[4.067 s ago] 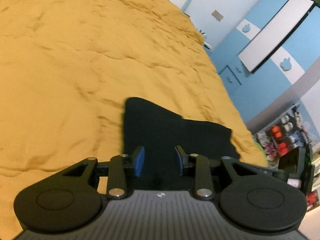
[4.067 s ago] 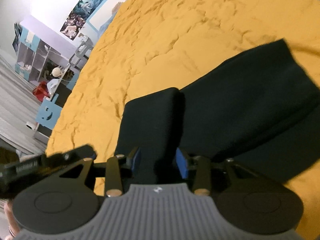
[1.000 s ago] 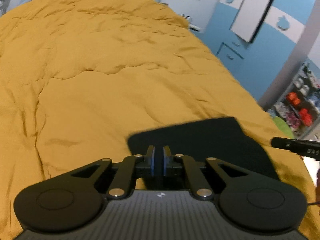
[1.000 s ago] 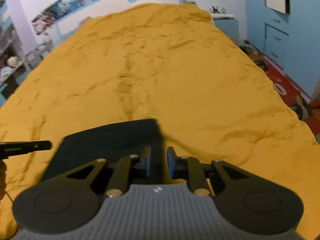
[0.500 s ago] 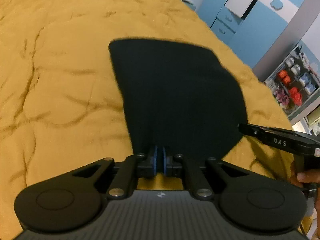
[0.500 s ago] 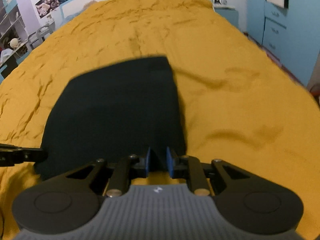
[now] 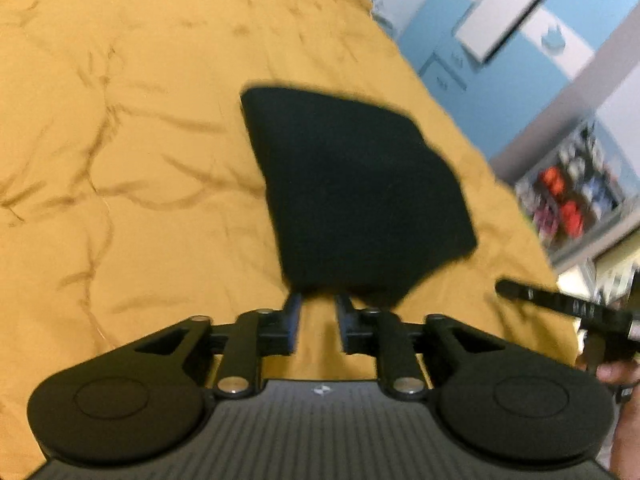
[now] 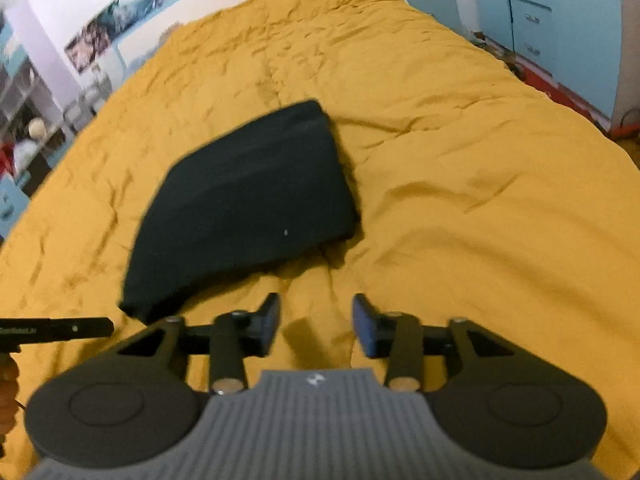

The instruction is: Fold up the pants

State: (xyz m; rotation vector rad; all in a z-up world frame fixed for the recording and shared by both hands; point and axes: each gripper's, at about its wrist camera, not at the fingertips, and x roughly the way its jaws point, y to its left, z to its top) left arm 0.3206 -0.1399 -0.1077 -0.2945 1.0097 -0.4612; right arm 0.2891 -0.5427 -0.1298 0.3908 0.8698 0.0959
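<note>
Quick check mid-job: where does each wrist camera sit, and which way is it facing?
Left wrist: on the left gripper, angled down at the folded black pants; a hand shows right.
Right wrist: on the right gripper, angled down across the mustard-yellow bedspread.
Shared: pants, bedspread, each other's gripper; both open, empty.

- One pair of black pants (image 8: 244,204), folded into a single flat bundle.
- One mustard-yellow bedspread (image 8: 460,168) beneath it.
- Two handheld grippers: the left gripper (image 7: 318,306) and the right gripper (image 8: 316,312), two fingers apiece.
- One blue bedside cabinet (image 8: 434,2), one item on top, unidentifiable.
- One blue wardrobe unit (image 7: 516,52).
- One shelf (image 7: 576,200) of small red and pale items; count unreadable through blur.
</note>
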